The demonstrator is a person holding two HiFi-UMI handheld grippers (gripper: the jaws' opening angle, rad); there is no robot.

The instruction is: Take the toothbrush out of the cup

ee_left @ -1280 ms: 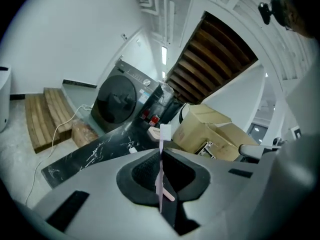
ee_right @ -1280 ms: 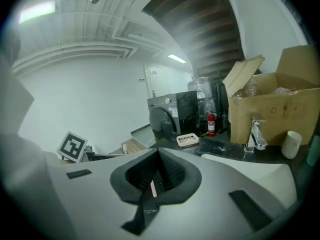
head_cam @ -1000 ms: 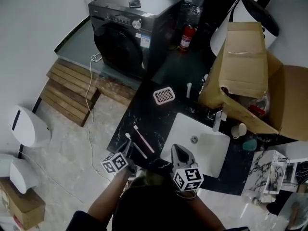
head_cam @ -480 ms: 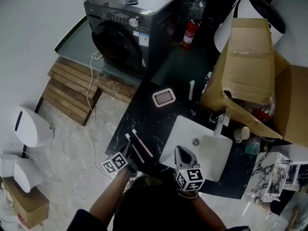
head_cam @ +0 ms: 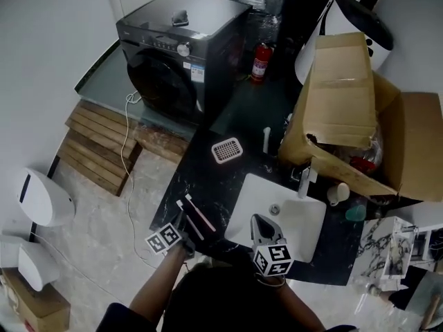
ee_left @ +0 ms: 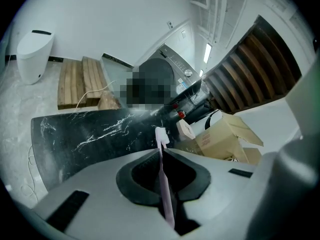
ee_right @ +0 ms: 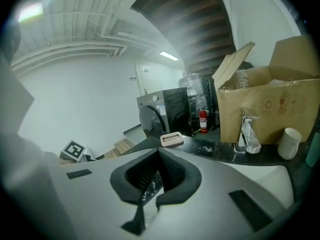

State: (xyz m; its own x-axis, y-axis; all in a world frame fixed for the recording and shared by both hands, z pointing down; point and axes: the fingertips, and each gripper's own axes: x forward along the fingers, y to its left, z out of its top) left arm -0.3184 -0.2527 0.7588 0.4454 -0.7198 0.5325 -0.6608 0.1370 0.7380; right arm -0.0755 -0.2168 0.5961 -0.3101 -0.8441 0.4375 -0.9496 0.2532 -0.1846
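In the left gripper view, the lower end of the toothbrush [ee_left: 163, 176] is hidden between the jaws. The cardboard box [head_cam: 415, 144] is cut off at the head view's right edge. Print on the washing machine [head_cam: 166, 75] cannot be read.

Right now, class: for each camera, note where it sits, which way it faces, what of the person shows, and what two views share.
Head view: on the person's head, looking steeply down at the counter, sink and washing machine; forearms, left gripper and right gripper show.
Left gripper view: on the left gripper, looking along its jaws, shut on the toothbrush, across the counter.
Right gripper view: on the right gripper, jaws shut and empty, facing the faucet and cup.
Shared: all three show the cardboard box.
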